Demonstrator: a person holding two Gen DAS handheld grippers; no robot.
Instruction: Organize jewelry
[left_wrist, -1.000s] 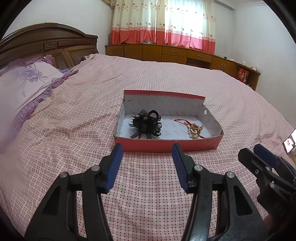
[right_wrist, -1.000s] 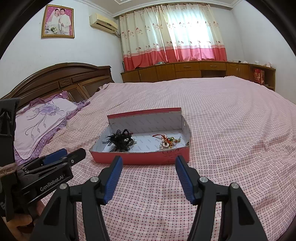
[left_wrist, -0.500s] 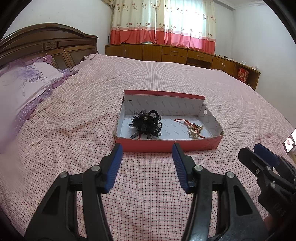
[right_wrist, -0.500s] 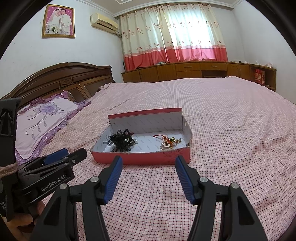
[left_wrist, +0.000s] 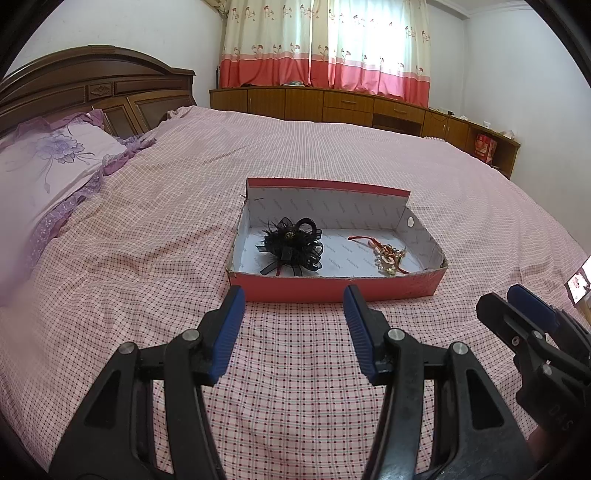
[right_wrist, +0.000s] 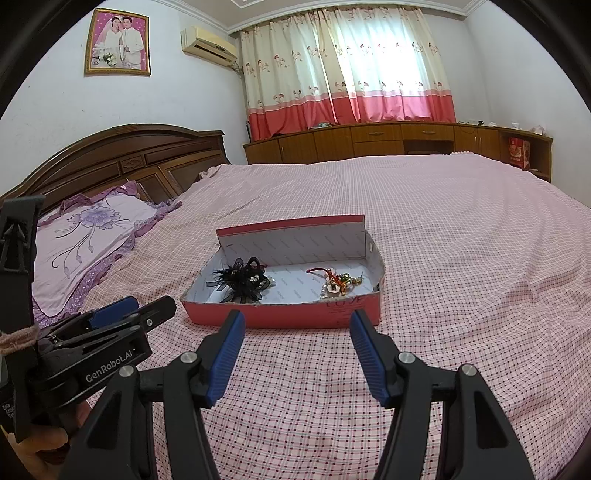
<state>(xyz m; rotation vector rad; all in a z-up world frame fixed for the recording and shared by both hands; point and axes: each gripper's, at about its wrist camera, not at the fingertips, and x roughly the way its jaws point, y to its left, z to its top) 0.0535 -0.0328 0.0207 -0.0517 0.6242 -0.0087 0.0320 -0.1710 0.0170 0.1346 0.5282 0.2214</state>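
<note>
We see the bed (left_wrist: 155, 236) filling both views, its checked pink cover running wide and bare on every side of the red box (left_wrist: 332, 286), so there is plenty of open surface around it. A wooden headboard (right_wrist: 122, 158) closes the far left edge, with a lilac pillow (left_wrist: 40, 166) before it, and a low cabinet (right_wrist: 388, 142) runs under the curtains (right_wrist: 347, 74) beyond the bed's far edge. The box lies open near the middle of the bed, its back flap upright. Inside, a black ribbon hairpiece (left_wrist: 291, 245) sits at the left and a small red-corded trinket (left_wrist: 388, 258) at the right, well apart; the trinket's beads are too small for us to make out. The near wall of the box cuts off its floor from the right wrist view. Our left gripper (left_wrist: 293, 325) and right gripper (right_wrist: 297, 349) hover just short of the box, fingers (right_wrist: 227, 354) parted about halfway, holding and touching nothing.
</note>
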